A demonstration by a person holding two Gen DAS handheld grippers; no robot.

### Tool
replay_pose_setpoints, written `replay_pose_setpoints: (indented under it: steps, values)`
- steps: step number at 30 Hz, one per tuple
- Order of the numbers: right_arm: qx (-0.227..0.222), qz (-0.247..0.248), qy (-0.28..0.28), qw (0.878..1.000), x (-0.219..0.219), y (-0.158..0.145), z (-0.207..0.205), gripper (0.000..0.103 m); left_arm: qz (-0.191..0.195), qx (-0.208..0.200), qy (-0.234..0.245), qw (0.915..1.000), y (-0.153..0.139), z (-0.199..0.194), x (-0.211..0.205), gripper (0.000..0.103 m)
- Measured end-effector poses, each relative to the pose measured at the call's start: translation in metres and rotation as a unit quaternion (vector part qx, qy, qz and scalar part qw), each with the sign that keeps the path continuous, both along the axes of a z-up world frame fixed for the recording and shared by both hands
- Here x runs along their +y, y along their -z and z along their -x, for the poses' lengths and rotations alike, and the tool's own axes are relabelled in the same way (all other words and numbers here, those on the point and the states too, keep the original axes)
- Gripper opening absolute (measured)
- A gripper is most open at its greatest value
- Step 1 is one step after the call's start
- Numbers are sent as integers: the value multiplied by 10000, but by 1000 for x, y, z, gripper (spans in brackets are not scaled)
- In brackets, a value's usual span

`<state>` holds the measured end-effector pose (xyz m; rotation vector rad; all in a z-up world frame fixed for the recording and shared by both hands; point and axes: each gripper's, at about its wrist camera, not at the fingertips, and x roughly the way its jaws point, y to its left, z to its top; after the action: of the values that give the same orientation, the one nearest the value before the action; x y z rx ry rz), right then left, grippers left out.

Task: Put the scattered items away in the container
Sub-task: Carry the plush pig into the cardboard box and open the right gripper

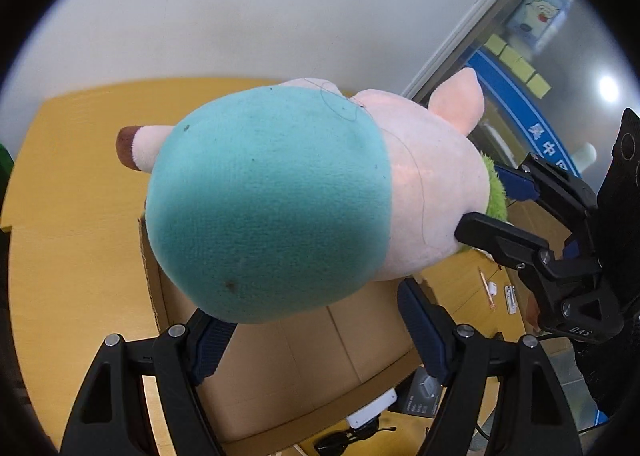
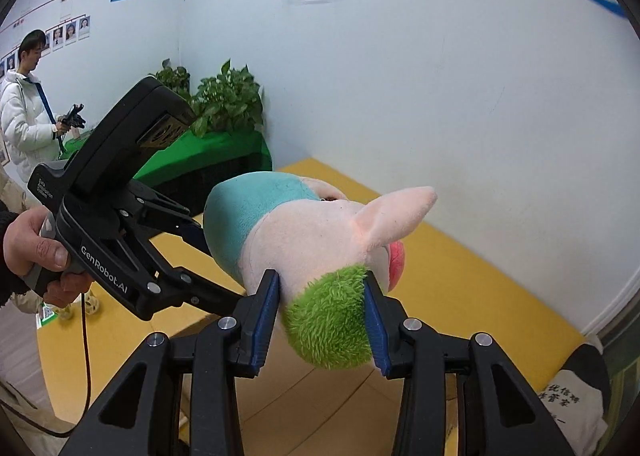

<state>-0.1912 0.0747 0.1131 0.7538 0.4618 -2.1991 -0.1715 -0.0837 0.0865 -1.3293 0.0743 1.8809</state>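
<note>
A: Both views are bright and evenly lit from overhead; a lamp glare spot (image 1: 608,88) flares on the glass at right.

B: The plush pig (image 1: 268,200) is shaded on its underside, its near surface slightly soft. Straight lines bow near the edges, and black vignette rings each fisheye frame.
</note>
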Motion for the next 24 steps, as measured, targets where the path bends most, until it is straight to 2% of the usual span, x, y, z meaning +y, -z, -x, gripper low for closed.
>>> replay_pose_setpoints:
  steps: [6,11,17,19,23,24]
  values:
    - [-659,-79,-66,9978,-11,78,49,44,343,-502,-80,9981,76,36,15,78]
    - [-1190,-23,-125,9928,-15,145,80,44,729,-887,-119,9933,135,53,26,78]
    - [-1630,73,-98,9865,-15,208,111,44,1334,-1258,-293,9826,190,55,38,77]
    - [-1687,17,-90,9856,-21,221,115,45,1489,-1247,-432,9800,199,55,42,77]
    - [-1589,161,97,9871,-20,229,119,60,1689,-1193,-689,9760,204,54,43,78]
    - [-1592,169,186,9869,-16,231,121,72,1715,-1184,-739,9753,201,54,44,78]
